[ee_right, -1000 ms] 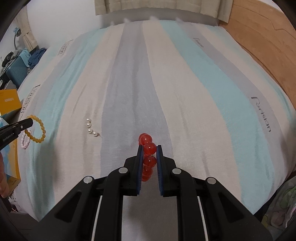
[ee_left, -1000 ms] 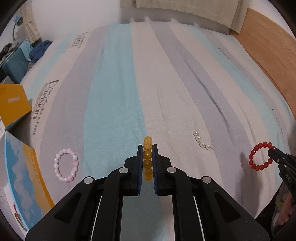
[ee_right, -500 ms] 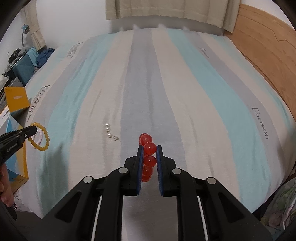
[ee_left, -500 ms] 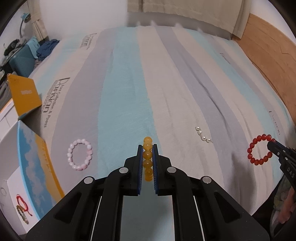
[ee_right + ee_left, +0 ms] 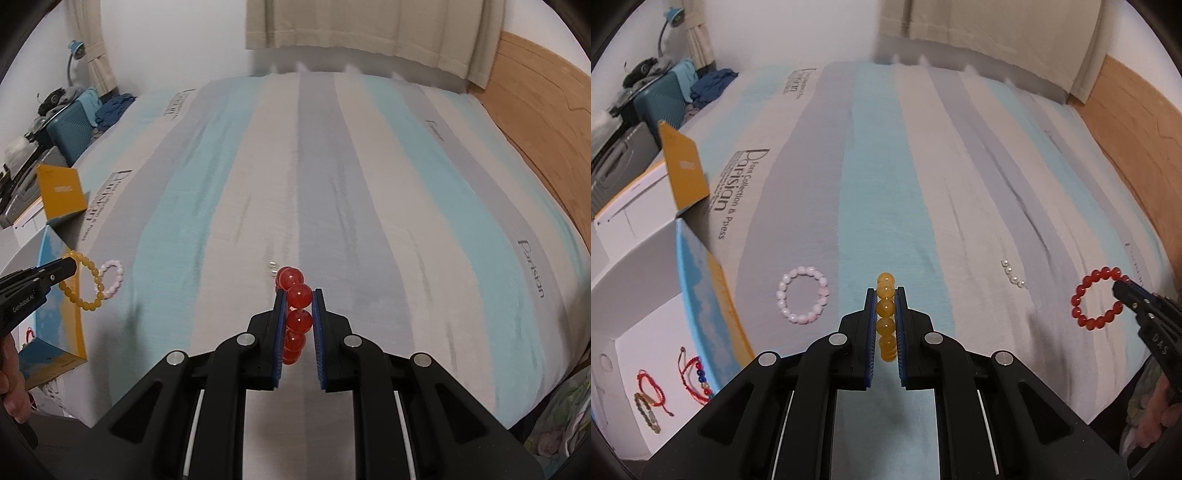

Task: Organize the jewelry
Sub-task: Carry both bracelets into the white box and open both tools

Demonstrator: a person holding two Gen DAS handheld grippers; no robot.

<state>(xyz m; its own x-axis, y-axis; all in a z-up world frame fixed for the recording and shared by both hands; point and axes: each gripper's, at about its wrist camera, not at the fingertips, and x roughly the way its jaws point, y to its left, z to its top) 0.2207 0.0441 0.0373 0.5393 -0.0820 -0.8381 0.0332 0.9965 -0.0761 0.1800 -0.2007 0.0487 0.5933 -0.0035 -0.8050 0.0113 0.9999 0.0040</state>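
The left hand-held gripper (image 5: 886, 295) is clamped on a yellow bead bracelet (image 5: 886, 317), which hangs edge-on between its blue pads above the striped bed (image 5: 879, 192). The right hand-held gripper (image 5: 298, 295) is likewise closed around a red bead bracelet (image 5: 295, 317), held up over the bedspread; from the left camera it shows as a full red ring at the far right. A pink bead bracelet (image 5: 803, 295) lies flat on the bed just left of the yellow one, and a short strand of pearls (image 5: 1012, 274) rests on a grey stripe between the two grippers. Beside the bed on the left stands an open box (image 5: 701, 295), with a few corded bracelets (image 5: 670, 387) lying inside on its white floor.
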